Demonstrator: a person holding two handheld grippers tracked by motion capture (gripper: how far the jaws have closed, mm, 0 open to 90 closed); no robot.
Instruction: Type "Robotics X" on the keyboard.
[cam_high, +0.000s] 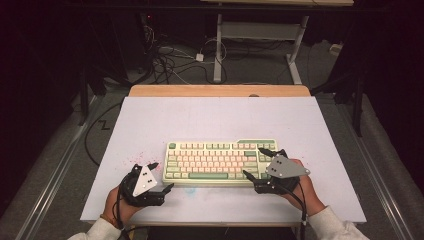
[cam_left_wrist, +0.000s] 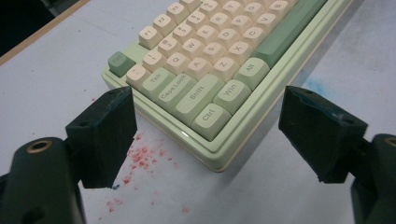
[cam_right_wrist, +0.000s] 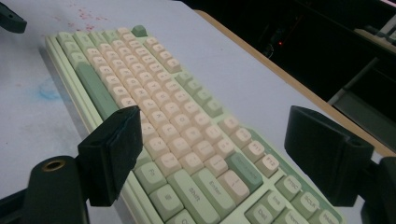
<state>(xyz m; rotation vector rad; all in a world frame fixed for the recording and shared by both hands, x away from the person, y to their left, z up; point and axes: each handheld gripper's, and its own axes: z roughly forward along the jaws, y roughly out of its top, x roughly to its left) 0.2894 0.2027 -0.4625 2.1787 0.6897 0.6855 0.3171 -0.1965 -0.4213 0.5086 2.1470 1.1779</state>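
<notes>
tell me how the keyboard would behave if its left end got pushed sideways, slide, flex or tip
The keyboard looks like a rigid, low, flat-lying case, so it would likely slide or pivot on the smooth white table rather than flex or tip. The left tool, open at its corner, might depress protruding keycaps if it touched them.

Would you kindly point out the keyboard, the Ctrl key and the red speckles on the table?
keyboard (cam_high: 220, 161), high view, middle of the key field.
Ctrl key (cam_left_wrist: 211, 115), left gripper view, top of the keycap.
red speckles (cam_left_wrist: 144, 158), left gripper view, densest patch.

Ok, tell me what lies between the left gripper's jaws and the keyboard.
Nothing solid. In the left gripper view, bare white table with red specks separates the left gripper from the keyboard corner.
</notes>
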